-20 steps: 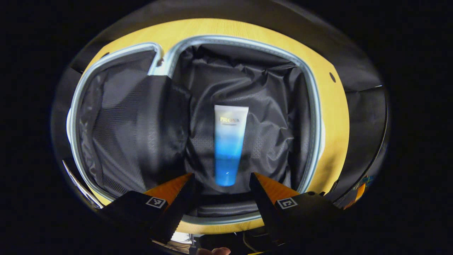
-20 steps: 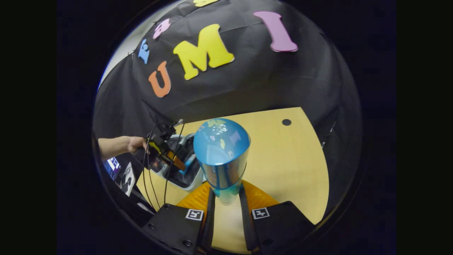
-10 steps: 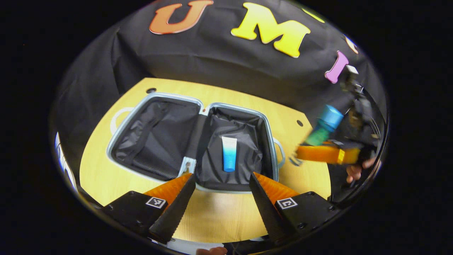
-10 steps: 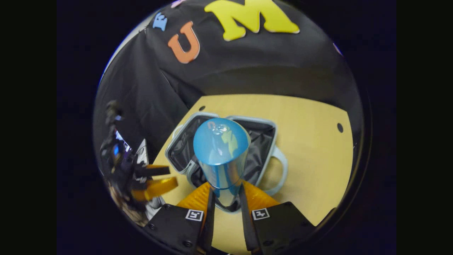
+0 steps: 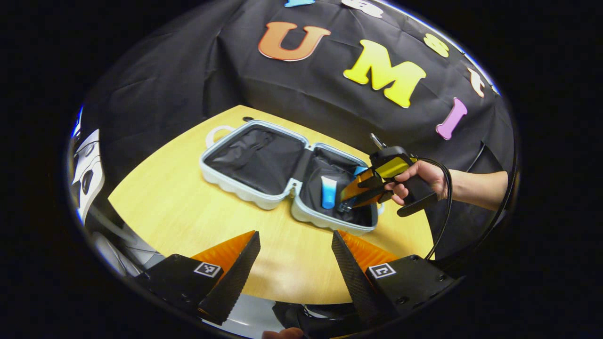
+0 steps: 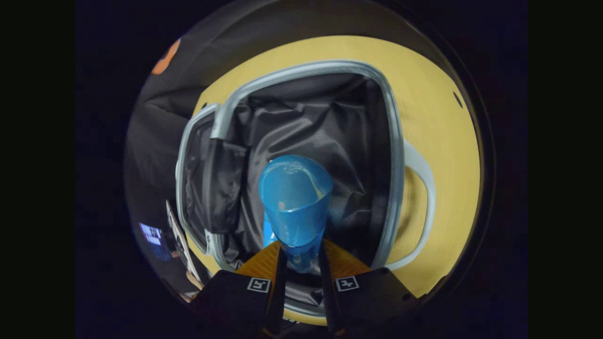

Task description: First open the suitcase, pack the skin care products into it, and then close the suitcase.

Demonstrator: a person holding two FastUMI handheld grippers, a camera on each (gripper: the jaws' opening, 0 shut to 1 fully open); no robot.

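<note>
The suitcase [image 5: 264, 200]'s left half is unoccupied. The right half is crowded by a tube [image 5: 328, 191] and the right gripper [image 5: 346, 205]. Bare table [image 5: 188, 221] is seen nearby.

Even overhead light is brightening the table [image 5: 188, 216], soft glare is glinting on the blue bottle [image 6: 294, 197], and fisheye curvature is bending and dimming edges toward nine o'clock.

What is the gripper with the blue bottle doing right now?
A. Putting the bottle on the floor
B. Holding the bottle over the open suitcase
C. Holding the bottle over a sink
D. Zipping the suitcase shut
B: the right gripper has both fingers pressed on the blue bottle, and the open suitcase with its black lining lies right beneath it.
</note>
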